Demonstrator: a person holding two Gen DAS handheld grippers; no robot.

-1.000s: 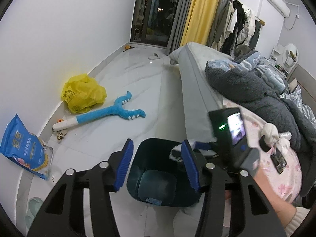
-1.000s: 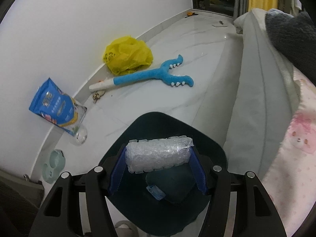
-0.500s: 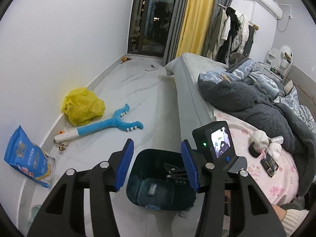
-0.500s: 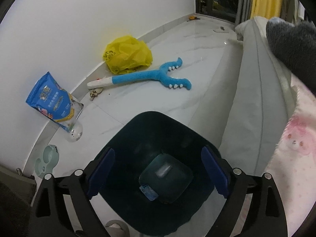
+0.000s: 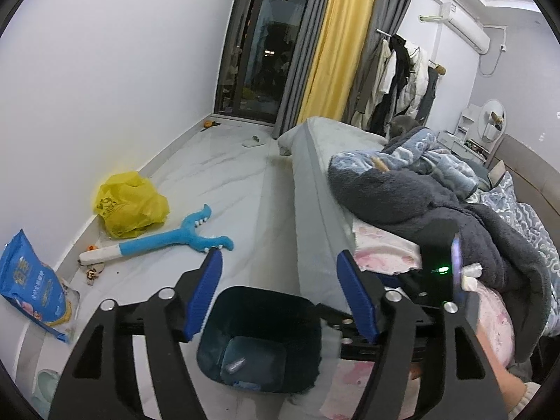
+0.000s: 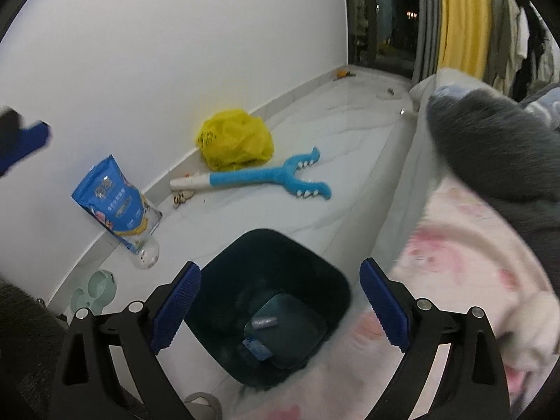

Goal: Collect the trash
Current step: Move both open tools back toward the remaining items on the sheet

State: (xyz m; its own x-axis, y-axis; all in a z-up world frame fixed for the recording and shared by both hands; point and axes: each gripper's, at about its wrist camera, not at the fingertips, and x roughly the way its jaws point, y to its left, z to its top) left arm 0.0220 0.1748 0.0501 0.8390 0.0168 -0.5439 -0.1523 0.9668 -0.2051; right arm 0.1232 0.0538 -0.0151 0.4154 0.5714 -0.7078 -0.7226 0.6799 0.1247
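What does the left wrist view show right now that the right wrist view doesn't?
Only the left wrist view: the right tool's camera body with a green light beside the bed, a mirror on the far wall, and an air conditioner.

Only the right wrist view: a pale green dish on the floor by the wall, and a blue tool tip at the left edge.

Both: the bin with a wrapped piece at its bottom, the yellow bag, the blue toy, the blue pouch.

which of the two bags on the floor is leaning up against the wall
The blue bag: it stands upright, propped against the wall nearer the bin. The yellow bag is a crumpled heap on the floor farther along, by the blue toy.
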